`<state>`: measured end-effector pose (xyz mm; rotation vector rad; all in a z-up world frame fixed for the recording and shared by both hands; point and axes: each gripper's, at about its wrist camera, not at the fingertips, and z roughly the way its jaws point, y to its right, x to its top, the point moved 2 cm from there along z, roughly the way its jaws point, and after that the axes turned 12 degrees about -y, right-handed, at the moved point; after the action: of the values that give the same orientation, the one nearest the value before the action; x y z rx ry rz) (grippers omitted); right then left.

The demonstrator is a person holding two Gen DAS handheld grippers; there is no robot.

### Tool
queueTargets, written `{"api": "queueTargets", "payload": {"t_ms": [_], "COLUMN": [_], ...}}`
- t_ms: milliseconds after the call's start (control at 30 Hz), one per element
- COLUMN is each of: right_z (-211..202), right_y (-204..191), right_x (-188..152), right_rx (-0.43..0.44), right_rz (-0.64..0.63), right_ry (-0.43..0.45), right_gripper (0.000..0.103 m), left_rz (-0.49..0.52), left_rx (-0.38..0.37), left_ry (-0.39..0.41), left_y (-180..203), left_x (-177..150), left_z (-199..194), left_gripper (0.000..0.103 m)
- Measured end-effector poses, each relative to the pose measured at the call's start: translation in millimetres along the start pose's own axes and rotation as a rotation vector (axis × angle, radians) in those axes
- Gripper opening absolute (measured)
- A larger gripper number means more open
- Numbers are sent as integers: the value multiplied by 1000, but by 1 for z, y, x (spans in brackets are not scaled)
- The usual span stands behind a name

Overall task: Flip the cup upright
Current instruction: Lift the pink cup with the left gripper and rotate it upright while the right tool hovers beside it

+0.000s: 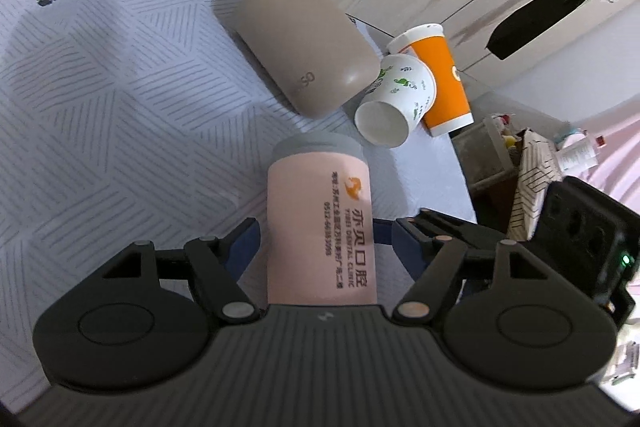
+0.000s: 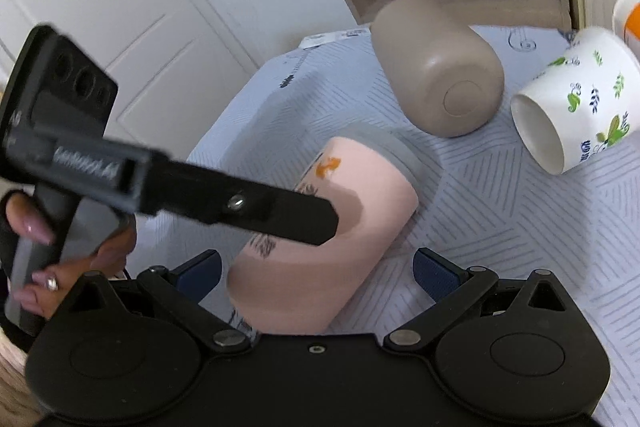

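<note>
A pink cup [image 1: 320, 223] with a grey rim and orange logo stands mouth down on the patterned cloth; it also shows in the right wrist view [image 2: 320, 239]. My left gripper [image 1: 324, 243] is open with its blue pads on either side of the cup, the left pad close to its wall. My right gripper [image 2: 316, 275] is open too, its pads wide apart around the cup's base end. The left gripper's body [image 2: 168, 187] crosses in front of the cup in the right wrist view.
A taupe cup [image 1: 304, 39] lies on its side behind the pink one. A white leaf-print paper cup [image 1: 396, 99] and an orange paper cup [image 1: 440, 79] lie tipped near the table's right edge. Boxes stand on the floor [image 1: 500, 155] beyond that edge.
</note>
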<state>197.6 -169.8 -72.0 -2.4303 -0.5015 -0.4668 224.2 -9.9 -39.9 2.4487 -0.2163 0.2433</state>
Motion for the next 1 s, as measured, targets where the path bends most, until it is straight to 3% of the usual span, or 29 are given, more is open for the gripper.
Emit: {"api": "queueTargets", "payload": {"t_ms": [67, 167, 267, 467, 667, 900, 1000], "right_z": [4, 6, 5, 4, -5, -17, -29], "right_y": [3, 6, 6, 2, -24, -58, -64], "right_x": [4, 3, 3, 1, -11, -24, -28], "right_rx": [9, 17, 20, 24, -90, -281, -311], "right_rz": [20, 47, 48, 49, -89, -291, -343], "right_ry": [-4, 6, 11, 13, 88, 173, 213], "right_gripper": [103, 101, 89, 88, 85, 77, 77], "left_rz": [16, 19, 2, 75, 155, 240, 278], "left_rx": [-1, -15, -32, -3, 6, 43, 72], "left_ry": [-11, -9, -3, 42, 122, 219, 265], "left_y": [-1, -5, -9, -1, 9, 27, 34], "left_x": [1, 0, -1, -16, -39, -66, -73], "left_z": [1, -1, -1, -3, -12, -24, -31], "left_gripper": [58, 58, 58, 58, 59, 58, 58]}}
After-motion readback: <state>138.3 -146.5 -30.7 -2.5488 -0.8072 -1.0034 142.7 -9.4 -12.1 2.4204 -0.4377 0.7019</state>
